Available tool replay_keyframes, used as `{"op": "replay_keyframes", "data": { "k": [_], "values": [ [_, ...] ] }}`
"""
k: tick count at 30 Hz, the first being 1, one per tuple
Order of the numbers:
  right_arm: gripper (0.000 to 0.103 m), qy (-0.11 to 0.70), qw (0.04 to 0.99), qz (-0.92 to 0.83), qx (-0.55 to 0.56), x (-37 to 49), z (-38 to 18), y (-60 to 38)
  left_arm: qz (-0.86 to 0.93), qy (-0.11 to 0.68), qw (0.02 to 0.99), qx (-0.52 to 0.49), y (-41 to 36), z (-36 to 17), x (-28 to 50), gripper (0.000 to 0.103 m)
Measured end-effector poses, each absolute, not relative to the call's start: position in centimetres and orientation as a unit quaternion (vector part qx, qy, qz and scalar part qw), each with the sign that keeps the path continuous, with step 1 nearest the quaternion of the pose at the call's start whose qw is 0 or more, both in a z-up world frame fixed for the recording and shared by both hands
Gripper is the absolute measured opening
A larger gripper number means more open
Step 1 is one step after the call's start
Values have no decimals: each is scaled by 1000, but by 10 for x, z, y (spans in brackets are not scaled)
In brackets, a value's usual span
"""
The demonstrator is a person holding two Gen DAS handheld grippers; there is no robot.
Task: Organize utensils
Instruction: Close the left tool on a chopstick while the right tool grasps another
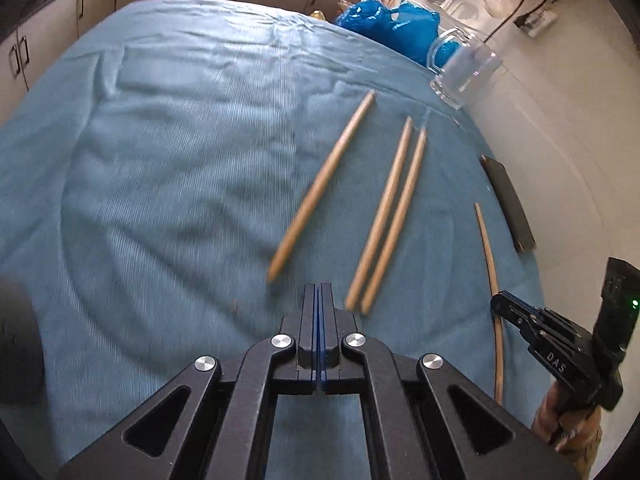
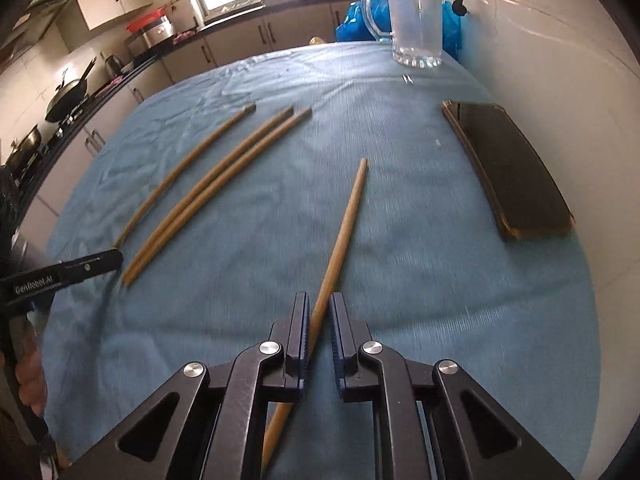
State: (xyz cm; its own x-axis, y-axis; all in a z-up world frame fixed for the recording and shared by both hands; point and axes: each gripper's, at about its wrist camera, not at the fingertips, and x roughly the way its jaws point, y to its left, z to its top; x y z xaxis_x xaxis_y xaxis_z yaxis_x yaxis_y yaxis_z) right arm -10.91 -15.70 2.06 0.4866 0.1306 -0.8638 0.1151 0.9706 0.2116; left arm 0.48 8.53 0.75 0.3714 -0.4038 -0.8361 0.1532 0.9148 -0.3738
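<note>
Several wooden chopsticks lie on a blue cloth. In the left wrist view a single chopstick (image 1: 323, 186) lies left of a touching pair (image 1: 386, 216); another chopstick (image 1: 491, 280) lies at the right. My left gripper (image 1: 319, 290) is shut and empty, just short of the pair's near ends. In the right wrist view my right gripper (image 2: 319, 300) straddles the lone chopstick (image 2: 340, 236), jaws narrowly apart, the stick lying between them. The single (image 2: 182, 172) and the pair (image 2: 216, 188) lie to the left. A glass mug (image 2: 416, 20) stands upright at the far edge.
A dark flat phone-like slab (image 2: 508, 168) lies by the table's right edge next to the white wall. A blue plastic bag (image 1: 388, 24) sits behind the mug (image 1: 464, 70). Kitchen cabinets and a stove with pans line the far left. The left gripper's finger (image 2: 68, 270) shows at the left.
</note>
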Motion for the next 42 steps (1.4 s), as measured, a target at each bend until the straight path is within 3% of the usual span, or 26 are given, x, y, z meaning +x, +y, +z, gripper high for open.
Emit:
{"op": "replay_keyframes", "data": {
  "k": [9,14,23,27,29,30,32,34,42],
  "values": [
    [10,507,859,0,77,-146,23,-159,-182,489,851,-53,73,34,-20,0],
    [12,503,858,-2,102,-141,22,-162,-154,471,869,3,44,44,21,11],
    [13,527,836,18,152,-110,20,-183,-103,506,856,34,-2,19,116,11],
    [13,542,830,19,127,-94,19,-184,-98,513,850,67,-22,14,132,21],
    [13,545,830,19,113,-86,19,-182,-93,510,850,97,-29,13,132,21],
    [13,546,831,18,107,-81,20,-180,-90,512,849,97,-28,13,131,10],
    [13,549,829,19,105,-74,20,-179,-85,518,847,83,-21,14,132,6],
    [8,552,824,22,122,-66,19,-181,-90,527,843,59,-12,14,127,6],
    [8,565,815,27,127,-83,20,-179,-124,575,807,-52,48,16,53,6]
  ]
}}
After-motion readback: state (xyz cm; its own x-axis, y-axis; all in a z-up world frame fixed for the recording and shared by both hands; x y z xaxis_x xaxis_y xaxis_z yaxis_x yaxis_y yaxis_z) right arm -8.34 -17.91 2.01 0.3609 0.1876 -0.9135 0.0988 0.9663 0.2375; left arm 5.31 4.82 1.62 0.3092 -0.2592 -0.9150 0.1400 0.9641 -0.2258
